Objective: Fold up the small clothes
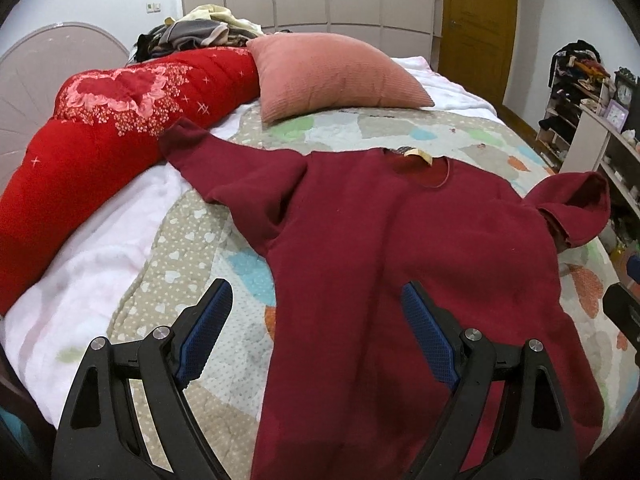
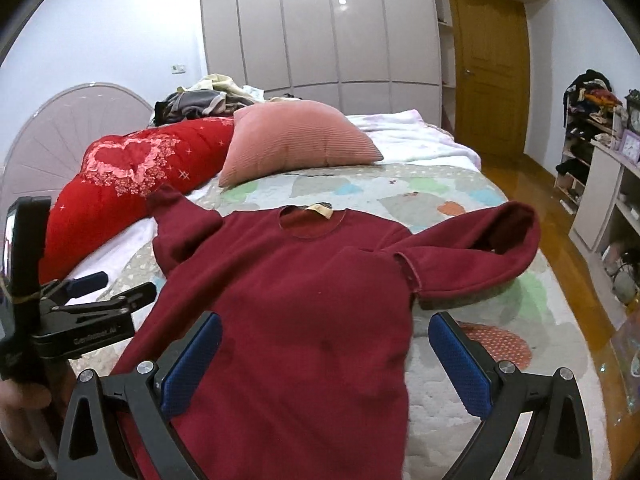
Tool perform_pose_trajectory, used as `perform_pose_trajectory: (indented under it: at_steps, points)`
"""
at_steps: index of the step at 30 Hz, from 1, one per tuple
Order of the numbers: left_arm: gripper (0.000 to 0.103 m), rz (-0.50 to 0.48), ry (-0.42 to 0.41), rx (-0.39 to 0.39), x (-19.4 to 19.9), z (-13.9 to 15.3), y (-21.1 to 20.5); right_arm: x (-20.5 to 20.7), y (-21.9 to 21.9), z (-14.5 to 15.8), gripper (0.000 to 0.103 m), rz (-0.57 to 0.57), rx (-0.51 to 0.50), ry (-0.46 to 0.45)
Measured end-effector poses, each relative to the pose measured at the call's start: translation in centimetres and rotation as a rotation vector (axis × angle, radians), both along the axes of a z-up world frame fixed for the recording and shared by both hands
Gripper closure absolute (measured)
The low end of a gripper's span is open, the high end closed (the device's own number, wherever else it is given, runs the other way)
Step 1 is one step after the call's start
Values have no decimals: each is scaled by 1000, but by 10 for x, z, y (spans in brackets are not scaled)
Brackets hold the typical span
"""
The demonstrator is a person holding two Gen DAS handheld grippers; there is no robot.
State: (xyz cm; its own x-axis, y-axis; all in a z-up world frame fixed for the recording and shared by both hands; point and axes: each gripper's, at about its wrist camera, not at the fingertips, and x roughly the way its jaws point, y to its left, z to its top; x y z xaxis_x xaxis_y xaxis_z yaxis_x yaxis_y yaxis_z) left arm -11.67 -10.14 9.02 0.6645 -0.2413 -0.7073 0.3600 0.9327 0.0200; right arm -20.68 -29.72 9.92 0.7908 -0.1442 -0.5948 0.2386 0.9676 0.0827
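A dark red long-sleeved sweater [image 1: 392, 248] lies spread flat on the bed, collar away from me; it also shows in the right wrist view [image 2: 288, 304]. Its left sleeve [image 1: 224, 168] stretches out toward the red quilt. Its right sleeve [image 2: 472, 248] is bent back on itself near the bed's right edge. My left gripper [image 1: 316, 304] is open above the sweater's lower left edge, holding nothing. My right gripper [image 2: 324, 340] is open above the sweater's lower body, holding nothing. The left gripper also appears at the left of the right wrist view [image 2: 100, 292].
A rolled red quilt [image 1: 100, 136] and a pink pillow [image 1: 332, 76] lie beyond the sweater. A pile of clothes [image 1: 200, 32] sits by the headboard. The patterned bedspread [image 1: 192, 240] covers the bed. Shelves [image 2: 600, 176] and wooden floor are to the right.
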Motion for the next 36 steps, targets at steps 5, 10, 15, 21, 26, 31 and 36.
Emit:
perform_pose_trajectory:
  at_steps: [5, 10, 15, 21, 26, 31, 36]
  points:
    - [16, 5, 20, -2, 6, -8, -1, 13, 3, -9, 1, 20, 26, 29]
    - [16, 12, 17, 0, 11, -11, -1, 31, 6, -13, 1, 30, 43, 59]
    - [16, 8, 27, 6, 15, -16, -2, 38, 10, -17, 1, 29, 49, 64]
    - [16, 5, 42, -2, 19, -21, -2, 46, 14, -26, 1, 39, 42, 100]
    - [16, 7, 48, -5, 21, -23, -2, 49, 14, -29, 1, 35, 61, 104]
    - [16, 8, 53, -9, 24, -25, -1, 53, 17, -31, 1, 37, 60, 110]
    - [16, 3, 54, -4, 26, -28, 0, 58, 20, -35, 1, 46, 55, 122]
